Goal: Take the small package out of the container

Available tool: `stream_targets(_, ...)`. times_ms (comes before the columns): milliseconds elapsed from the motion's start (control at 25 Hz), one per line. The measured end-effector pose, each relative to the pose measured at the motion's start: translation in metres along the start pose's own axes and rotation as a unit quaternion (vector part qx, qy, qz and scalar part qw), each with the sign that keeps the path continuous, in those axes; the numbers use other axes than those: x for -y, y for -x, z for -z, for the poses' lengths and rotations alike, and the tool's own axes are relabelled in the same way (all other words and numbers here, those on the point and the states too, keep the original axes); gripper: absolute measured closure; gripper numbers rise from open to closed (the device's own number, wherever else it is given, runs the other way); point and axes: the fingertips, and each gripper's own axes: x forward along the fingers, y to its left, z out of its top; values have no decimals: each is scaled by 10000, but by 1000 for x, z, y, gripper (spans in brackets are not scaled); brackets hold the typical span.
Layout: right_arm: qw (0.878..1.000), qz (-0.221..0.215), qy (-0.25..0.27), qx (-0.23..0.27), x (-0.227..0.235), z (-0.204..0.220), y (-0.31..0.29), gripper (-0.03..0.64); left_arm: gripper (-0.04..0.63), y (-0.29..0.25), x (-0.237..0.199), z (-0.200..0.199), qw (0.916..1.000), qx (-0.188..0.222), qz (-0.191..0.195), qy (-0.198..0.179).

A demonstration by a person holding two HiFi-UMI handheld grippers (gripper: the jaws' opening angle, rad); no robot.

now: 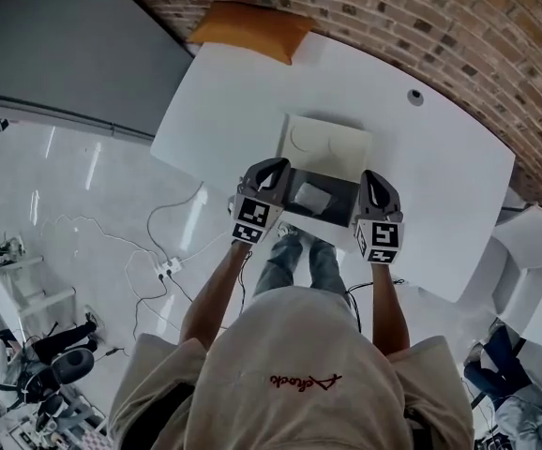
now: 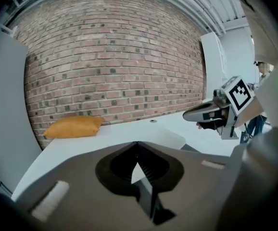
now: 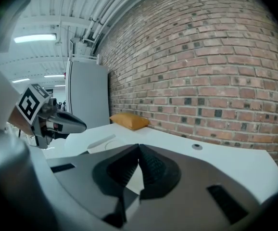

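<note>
The person stands at the near edge of a white table [image 1: 440,157] with a gripper in each hand, both reaching over an open container [image 1: 343,191]. It is a dark, shallow box set close to the table's near edge. Its pale lid [image 1: 325,143] is folded back flat on the tabletop on the far side, toward the brick wall [image 1: 421,17].

The small package [image 1: 312,196] lies flat on the container's floor, a little left of the middle. It is a light grey, roughly rectangular packet. As far as I can make out, its longer side runs along the container's length, from the left gripper's side to the right's, and is skewed a little. It is too small from here to tell one end from the other. Neither gripper touches it.

The left gripper [image 1: 269,169] hangs over the container's left end, tilted down and forward. Its jaws are pressed together with nothing between them, and only the white tabletop shows past the tips [image 2: 138,144]. The right gripper [image 1: 372,182] sits over the right end at much the same tilt. Its jaws also meet at the tips and are empty [image 3: 139,147]. The package lies between the two, nearer the left one.

At the far left corner of the table an orange cushion [image 1: 252,28] rests against the wall. A small round grommet [image 1: 415,97] is set into the tabletop near the far right. Cables [image 1: 158,265] trail over the glossy floor to the person's left.
</note>
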Motion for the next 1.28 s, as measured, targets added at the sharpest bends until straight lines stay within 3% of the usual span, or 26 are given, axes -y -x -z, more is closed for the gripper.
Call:
stream_targets(240,10000,-35,-15,-81,-5,11,4,606,586,-3,35,30,9933,-503,684,-789)
stream_targets(400,9999,-74,-7,-102,-8,14,7,606,586,-7,57,40,9782,-770,1226,-1490)
stream_targets(680,9999,-86,-37,-141,-5,23,14,606,586,-15,87,63,9487,-1179,1910,-2225)
stream_targets(920,9998,-55,-46,-185,-1,27,19,606,586,-22,107,86,9219,-1607,2421,-2561)
stream_targets(1040,9998,-28,-62,-196,2,28,20,606,576,-22,121,101,9055,-1935,2794,-2542)
stream_targets(1280,9998,-6,-72,-192,6,26,20,606,502,-26,133,117,8907,-2321,3137,-2330)
